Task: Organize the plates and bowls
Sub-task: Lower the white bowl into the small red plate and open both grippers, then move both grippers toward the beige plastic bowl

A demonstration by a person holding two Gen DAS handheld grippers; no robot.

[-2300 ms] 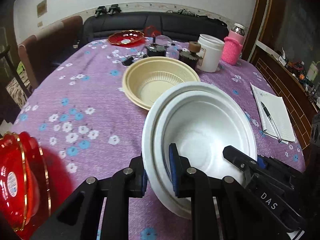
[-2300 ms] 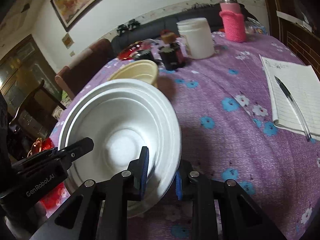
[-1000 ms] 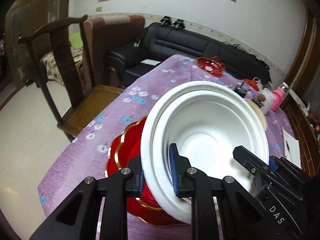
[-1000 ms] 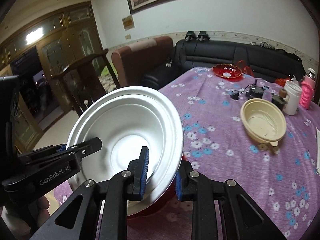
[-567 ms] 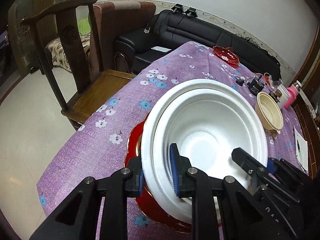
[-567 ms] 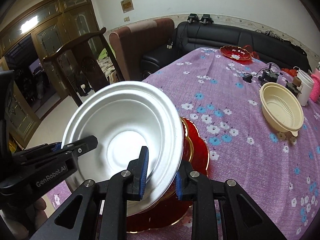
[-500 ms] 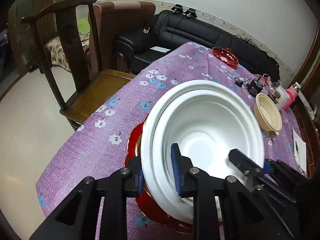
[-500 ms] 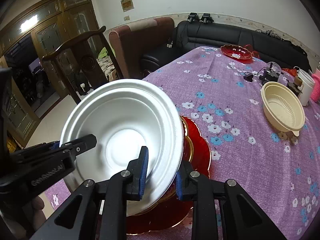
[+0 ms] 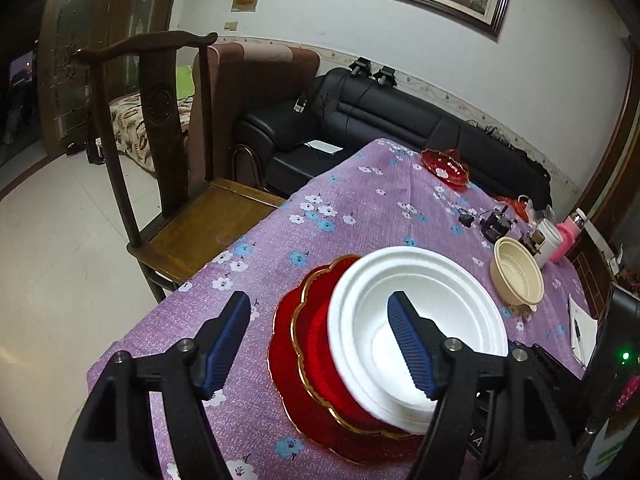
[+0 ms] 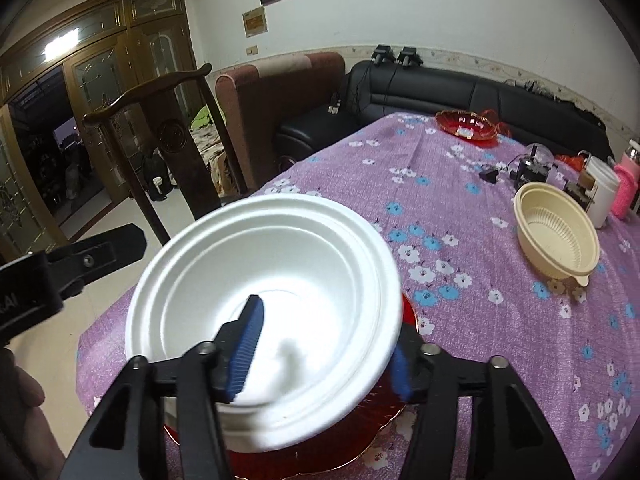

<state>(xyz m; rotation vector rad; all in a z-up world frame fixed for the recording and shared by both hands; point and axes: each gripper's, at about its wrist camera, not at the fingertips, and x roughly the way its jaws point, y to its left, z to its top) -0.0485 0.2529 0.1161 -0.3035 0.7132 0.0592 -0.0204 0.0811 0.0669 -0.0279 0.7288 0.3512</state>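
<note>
A white foam bowl (image 9: 420, 320) sits tilted in a red gold-rimmed plate (image 9: 308, 364) near the table's front corner. It also shows in the right wrist view (image 10: 280, 280), resting on the red plate (image 10: 320, 452). My left gripper (image 9: 320, 340) is open, its jaws wide on either side of the bowl's near rim, holding nothing. My right gripper (image 10: 324, 356) is open too, one jaw inside the bowl and one outside its rim, with a gap to the rim. A cream plastic bowl (image 9: 516, 276) stands farther back, also in the right wrist view (image 10: 556, 232).
A purple flowered cloth (image 9: 360, 208) covers the table. A small red dish (image 9: 444, 166) sits at the far end. A white jar (image 10: 600, 192), pink bottle (image 10: 626, 188) and small dark items stand by the cream bowl. A wooden chair (image 9: 168, 168) stands left of the table.
Both grippers carried the white bowl from beside the cream bowl to the red plate, set it down in it, then opened and let go.
</note>
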